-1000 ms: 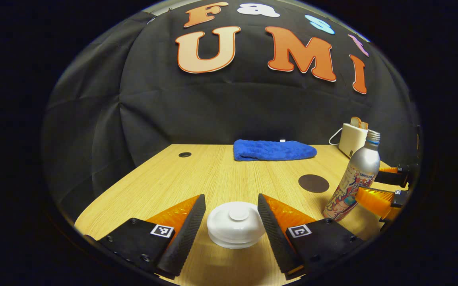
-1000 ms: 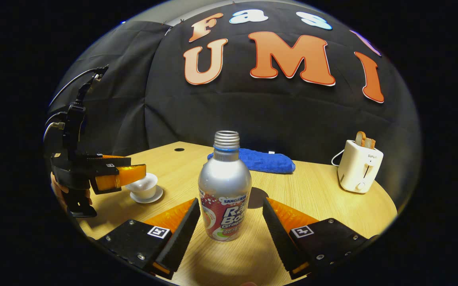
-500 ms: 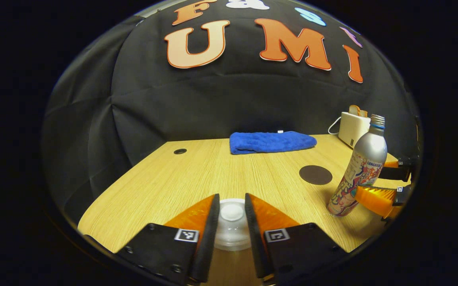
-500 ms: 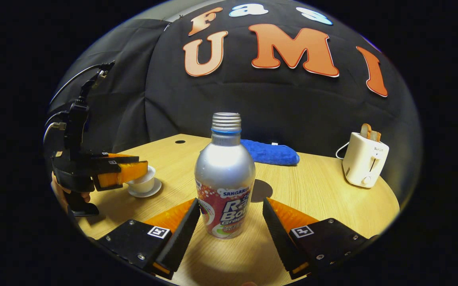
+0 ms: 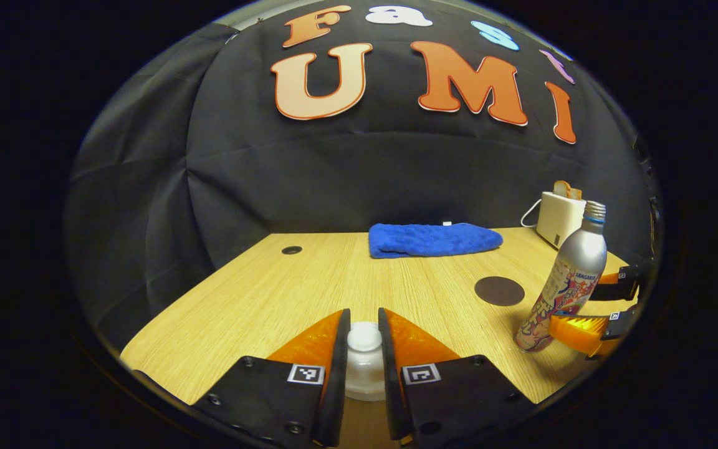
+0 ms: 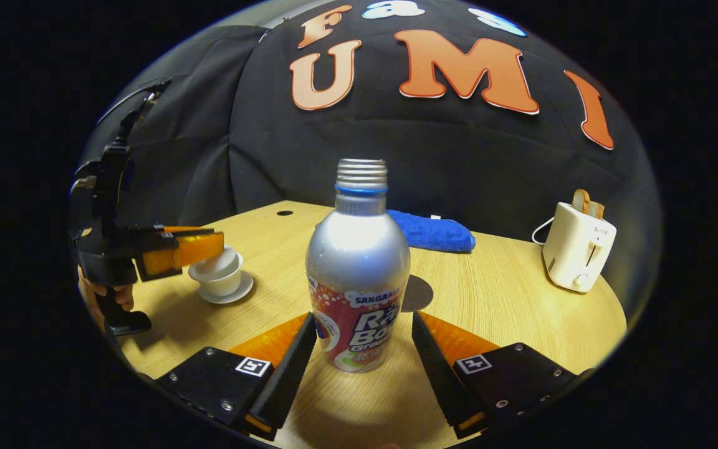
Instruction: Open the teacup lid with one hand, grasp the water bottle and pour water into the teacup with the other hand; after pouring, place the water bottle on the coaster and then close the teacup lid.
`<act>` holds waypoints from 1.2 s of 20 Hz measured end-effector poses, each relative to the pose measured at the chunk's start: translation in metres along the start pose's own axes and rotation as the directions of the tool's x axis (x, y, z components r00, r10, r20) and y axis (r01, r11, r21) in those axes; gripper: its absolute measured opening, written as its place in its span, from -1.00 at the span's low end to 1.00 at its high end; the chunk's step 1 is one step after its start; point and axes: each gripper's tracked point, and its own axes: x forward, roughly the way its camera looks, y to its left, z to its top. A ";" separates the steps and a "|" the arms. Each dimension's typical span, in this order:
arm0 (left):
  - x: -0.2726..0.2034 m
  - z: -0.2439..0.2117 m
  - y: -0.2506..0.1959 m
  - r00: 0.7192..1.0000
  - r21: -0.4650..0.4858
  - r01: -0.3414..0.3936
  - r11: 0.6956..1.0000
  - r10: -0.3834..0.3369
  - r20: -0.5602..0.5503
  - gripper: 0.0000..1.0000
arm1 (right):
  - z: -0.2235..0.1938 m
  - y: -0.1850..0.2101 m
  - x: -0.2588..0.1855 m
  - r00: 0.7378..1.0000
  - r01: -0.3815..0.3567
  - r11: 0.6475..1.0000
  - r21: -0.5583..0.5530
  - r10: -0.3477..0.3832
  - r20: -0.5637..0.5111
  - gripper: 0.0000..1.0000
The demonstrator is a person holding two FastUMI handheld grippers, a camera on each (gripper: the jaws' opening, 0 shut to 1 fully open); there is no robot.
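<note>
Left claw (image 5: pixel 364 349) pinches lid (image 5: pixel 364 338) (bottle (image 6: pixel 358 268) reads "SANGARIA").

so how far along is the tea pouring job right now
Nothing is finished yet. In hand: the left gripper is shut on the knob of the white ceramic teacup lid, which is on the cup. The open right gripper straddles the uncapped silver metal water bottle. Left: lifting, pouring, the round dark coaster, reclosing.

water bottle (image 6: pixel 358 268) label reads "SANGARIA", toaster (image 6: pixel 577 246) front "SUPOR"
</note>
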 end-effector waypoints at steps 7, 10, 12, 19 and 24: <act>-0.016 0.014 0.021 0.999 -0.028 -0.024 0.999 0.025 0.037 -0.47 | 0.011 0.001 0.000 0.999 0.030 0.995 -0.095 -0.033 -0.028 0.56; -0.020 0.015 0.037 0.998 -0.031 -0.050 0.998 0.052 0.045 -0.37 | 0.023 -0.006 -0.002 0.997 0.069 0.981 -0.182 -0.074 -0.024 0.56; -0.026 0.013 0.048 0.996 -0.031 -0.068 0.997 0.069 0.048 -0.37 | 0.030 -0.007 -0.003 0.996 0.073 0.968 -0.241 -0.082 -0.026 0.57; -0.041 0.013 0.087 0.991 -0.054 -0.116 0.992 0.119 0.056 -0.37 | 0.061 -0.012 0.003 0.989 0.123 0.854 -0.506 -0.150 -0.012 0.53; -0.049 0.003 0.110 0.987 -0.064 -0.148 0.987 0.151 0.047 -0.37 | 0.070 0.012 0.013 0.991 0.094 0.781 -0.618 -0.131 -0.014 0.52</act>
